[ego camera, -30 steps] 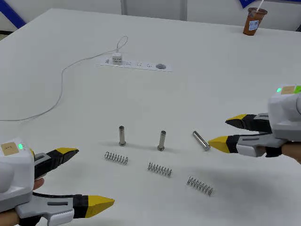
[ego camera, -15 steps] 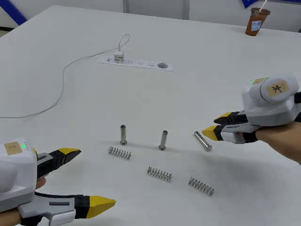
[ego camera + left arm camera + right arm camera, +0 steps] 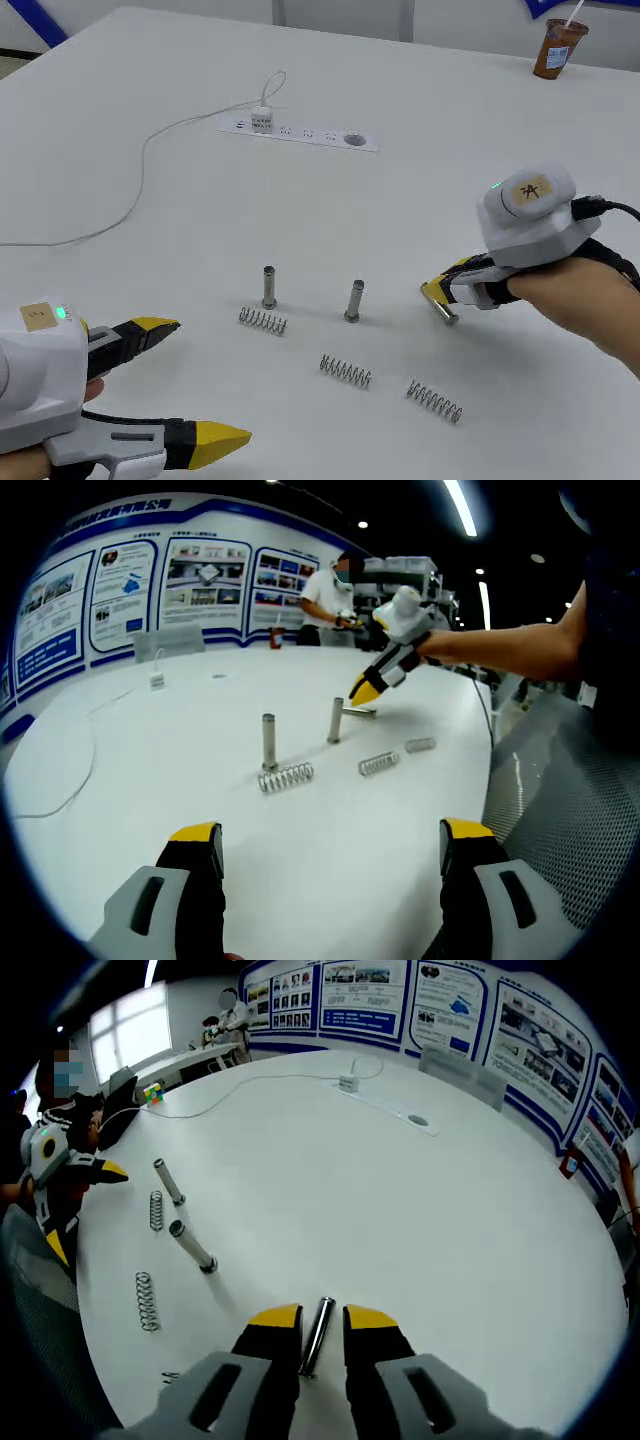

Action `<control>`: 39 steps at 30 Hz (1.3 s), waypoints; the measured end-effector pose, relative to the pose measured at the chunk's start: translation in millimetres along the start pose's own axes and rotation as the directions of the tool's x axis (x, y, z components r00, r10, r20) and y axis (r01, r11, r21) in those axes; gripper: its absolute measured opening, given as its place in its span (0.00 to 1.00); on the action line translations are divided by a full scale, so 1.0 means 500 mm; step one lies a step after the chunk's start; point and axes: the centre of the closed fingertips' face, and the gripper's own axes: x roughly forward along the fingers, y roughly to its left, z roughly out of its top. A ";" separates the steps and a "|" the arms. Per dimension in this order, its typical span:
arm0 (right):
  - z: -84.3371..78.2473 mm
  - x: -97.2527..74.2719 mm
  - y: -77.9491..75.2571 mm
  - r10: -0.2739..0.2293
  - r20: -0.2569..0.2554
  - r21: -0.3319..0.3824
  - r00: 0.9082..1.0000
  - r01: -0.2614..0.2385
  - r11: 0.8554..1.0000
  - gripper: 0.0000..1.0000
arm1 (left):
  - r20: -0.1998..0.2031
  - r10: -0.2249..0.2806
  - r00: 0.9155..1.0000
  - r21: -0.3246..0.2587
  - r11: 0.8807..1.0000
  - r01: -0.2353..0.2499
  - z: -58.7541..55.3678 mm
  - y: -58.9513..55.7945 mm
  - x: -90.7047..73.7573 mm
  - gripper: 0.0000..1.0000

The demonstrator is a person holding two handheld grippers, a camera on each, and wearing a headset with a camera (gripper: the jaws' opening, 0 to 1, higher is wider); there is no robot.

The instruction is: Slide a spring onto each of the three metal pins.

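Springs (image 3: 263, 320) lay flat on the surface (image 3: 400, 200), one near each pin. The left gripper (image 3: 200, 380) was wide open and empty. Two pins (image 3: 268, 287) stood up. The right gripper (image 3: 447, 287) had its jaws around the lying pin (image 3: 441, 303); squeezing or not, I could not tell. Next it should stand that pin up.

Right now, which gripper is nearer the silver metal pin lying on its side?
Right. The right gripper straddles the lying silver metal pin; the left gripper hangs open far off, past both upright pins.
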 end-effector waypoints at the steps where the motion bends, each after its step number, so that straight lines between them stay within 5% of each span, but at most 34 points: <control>1: -0.002 0.004 0.000 -0.001 -0.011 0.008 1.000 0.001 1.000 0.17 | 0.000 0.000 1.000 0.000 1.000 0.000 0.000 0.000 0.000 0.91; 22: -0.013 0.032 -0.010 -0.037 -0.084 0.102 0.996 0.045 0.994 0.10 | -0.001 -0.003 1.000 -0.002 1.000 0.003 -0.005 0.000 0.001 0.90; 39: -0.021 0.035 -0.004 -0.039 -0.141 0.083 0.989 0.051 0.995 0.09 | -0.001 -0.010 1.000 -0.001 1.000 0.010 -0.002 0.004 0.003 0.89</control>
